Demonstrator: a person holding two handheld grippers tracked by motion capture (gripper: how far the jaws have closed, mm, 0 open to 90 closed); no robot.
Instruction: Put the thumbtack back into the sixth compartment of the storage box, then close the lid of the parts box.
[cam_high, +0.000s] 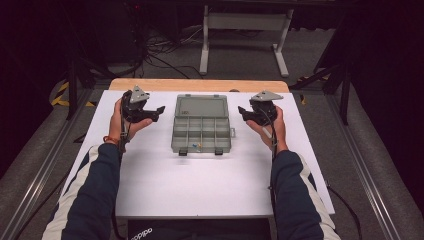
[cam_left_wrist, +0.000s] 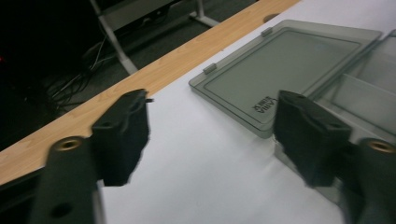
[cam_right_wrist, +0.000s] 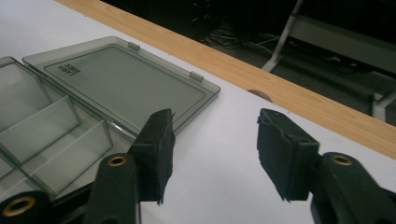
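Two grippers flank an open compartment box (cam_high: 201, 127) in the middle of the white table top (cam_high: 200, 185), and neither one is touching it. The left gripper (cam_high: 159, 111) sits in the person's left hand (cam_high: 122, 120), just left of the box, its jaws pointing right toward it and spread wide with nothing between them; the left gripper view looks across bare white surface to the box's lid (cam_left_wrist: 289, 70). Over on the other side, the right gripper (cam_high: 241, 111) is held in the right hand (cam_high: 272, 127), just right of the box, jaws aimed left, also spread wide and holding nothing. The box is smoky grey and see-through, its lid folded flat back on the far side, with two small hinge tabs along the far edge and a little printed label near one corner. The near half, the tray (cam_right_wrist: 42, 135), is split by clear dividers into several compartments. In the high view a few tiny items, one bluish, lie in a compartment along the near row, too small to make out. Two dark latches (cam_high: 183, 152) hang off the near edge. A strip of wooden table edge (cam_high: 200, 85) runs along the far side, with grey floor, cables and a white stand's legs (cam_high: 240, 45) beyond. Dark sleeves with white stripes come in from the near edge.
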